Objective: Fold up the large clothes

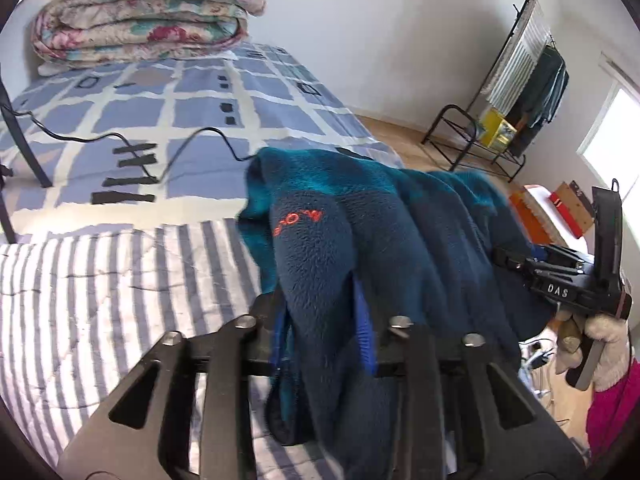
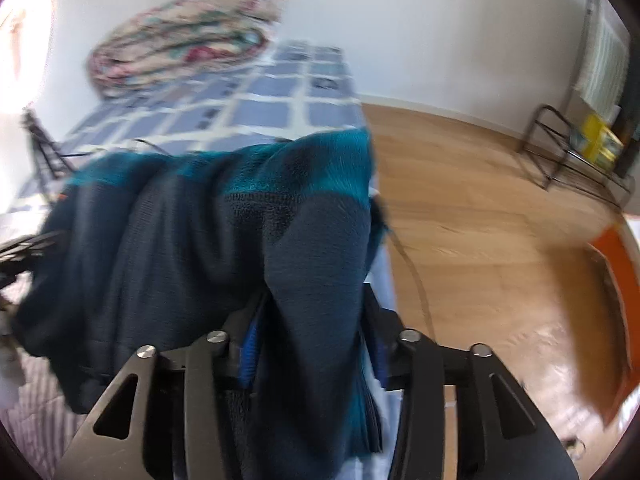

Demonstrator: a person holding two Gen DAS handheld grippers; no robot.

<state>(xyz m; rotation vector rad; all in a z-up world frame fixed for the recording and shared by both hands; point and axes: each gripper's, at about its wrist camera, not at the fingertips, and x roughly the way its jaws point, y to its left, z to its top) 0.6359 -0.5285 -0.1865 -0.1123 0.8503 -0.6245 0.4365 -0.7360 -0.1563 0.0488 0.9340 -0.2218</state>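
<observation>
The bed (image 1: 120,280) takes up most of both views, spread with a striped quilt (image 1: 80,300) near the camera and a blue checked cover (image 1: 200,120) further up, a rolled floral quilt (image 1: 144,12) at its head. Over the bed's near corner hangs the task's garment — a navy and teal fleece (image 1: 360,220), bunched and draped in loose folds between the two tools, not laid flat. Judging by that, the folding is at an early or middle stage: no neat crease shows, and the fleece has yet to be set down and squared off.

The left gripper (image 1: 320,320) has a thick fold of fleece between its blue pads; whether the pads press on the cloth or stand slack around it I cannot tell. The right gripper (image 2: 316,344) likewise has a fold running through its jaws, and again the grip itself is hidden by the pile.

Writing is scarce. The right gripper's body, seen from the left wrist, bears white letters reading "DAS". The fleece carries small red embroidery (image 1: 296,222) — upside down, perhaps "A-O-S", not sure.
</observation>
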